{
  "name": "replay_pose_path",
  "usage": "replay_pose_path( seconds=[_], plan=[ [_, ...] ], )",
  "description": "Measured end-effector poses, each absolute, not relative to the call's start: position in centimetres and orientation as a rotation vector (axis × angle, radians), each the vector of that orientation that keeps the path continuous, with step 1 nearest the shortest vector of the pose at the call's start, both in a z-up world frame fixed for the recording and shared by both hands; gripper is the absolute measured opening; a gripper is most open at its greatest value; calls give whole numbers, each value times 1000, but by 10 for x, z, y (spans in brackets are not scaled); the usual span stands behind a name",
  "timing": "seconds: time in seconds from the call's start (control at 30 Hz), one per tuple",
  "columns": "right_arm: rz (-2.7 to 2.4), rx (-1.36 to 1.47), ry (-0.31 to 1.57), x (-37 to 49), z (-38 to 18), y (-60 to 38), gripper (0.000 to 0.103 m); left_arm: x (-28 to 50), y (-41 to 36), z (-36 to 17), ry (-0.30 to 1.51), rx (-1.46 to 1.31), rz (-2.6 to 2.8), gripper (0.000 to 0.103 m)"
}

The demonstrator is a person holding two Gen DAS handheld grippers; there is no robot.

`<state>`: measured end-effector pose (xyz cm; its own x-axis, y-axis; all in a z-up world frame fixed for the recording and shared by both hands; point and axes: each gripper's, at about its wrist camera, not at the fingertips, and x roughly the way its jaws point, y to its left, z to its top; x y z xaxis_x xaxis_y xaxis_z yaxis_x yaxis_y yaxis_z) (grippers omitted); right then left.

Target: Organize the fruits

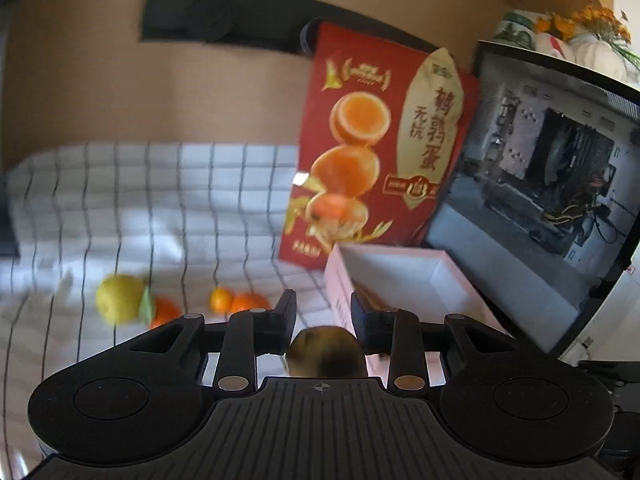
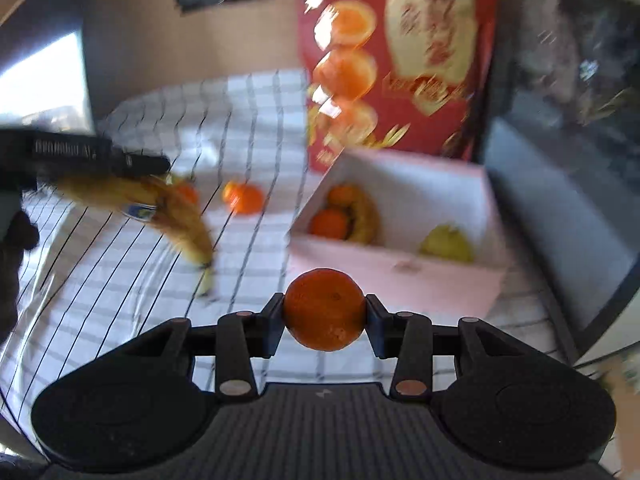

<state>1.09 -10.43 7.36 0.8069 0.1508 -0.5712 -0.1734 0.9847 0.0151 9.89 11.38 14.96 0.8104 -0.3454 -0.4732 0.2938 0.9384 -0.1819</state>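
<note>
The right gripper (image 2: 325, 316) is clenched on an orange (image 2: 325, 309), just short of the pink box (image 2: 394, 280). The left gripper (image 1: 323, 316) grips a banana (image 2: 176, 212) left of the box. Step: transfer. Next: carry over the rim, then release.

This looks like a room at home. A white checked cloth (image 1: 160, 208) covers the desk. A see-through computer case (image 1: 540, 176) stands beside a red food box (image 1: 360, 80).

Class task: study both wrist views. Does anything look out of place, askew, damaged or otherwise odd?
The red carton behind the pink box stands tilted, leaning rather than upright. The banana held by the left gripper hangs askew with brown blotches. Several oranges and a yellow fruit lie loose on the checked cloth.
</note>
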Motion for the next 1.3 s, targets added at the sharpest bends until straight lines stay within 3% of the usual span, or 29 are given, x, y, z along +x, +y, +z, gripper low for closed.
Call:
replay_pose_path(
  seconds=[0.1,0.13,0.17,0.23,0.47,0.67,0.93,1.13,1.3],
  plan=[
    [142,-28,618,13,73,-119,41,115,111,139,572,-88,-330,29],
    [137,-22,631,14,71,-122,41,118,113,133,593,-89,-315,12],
    [134,-16,646,15,67,-125,41,119,117,126,614,-101,-311,7],
    [137,-13,676,15,58,-125,41,114,127,116,629,-122,-291,11],
    [206,-32,768,27,34,-107,41,102,180,90,625,-192,-140,11],
    [274,-102,833,39,16,-69,41,86,240,46,727,-369,-23,10],
    [328,-184,884,57,-6,-35,41,52,262,29,749,-449,-69,10],
    [320,-191,875,60,-8,-31,42,44,271,34,782,-445,-98,12],
    [306,-201,872,55,-10,-29,42,51,258,42,813,-213,-171,13]
  ],
)
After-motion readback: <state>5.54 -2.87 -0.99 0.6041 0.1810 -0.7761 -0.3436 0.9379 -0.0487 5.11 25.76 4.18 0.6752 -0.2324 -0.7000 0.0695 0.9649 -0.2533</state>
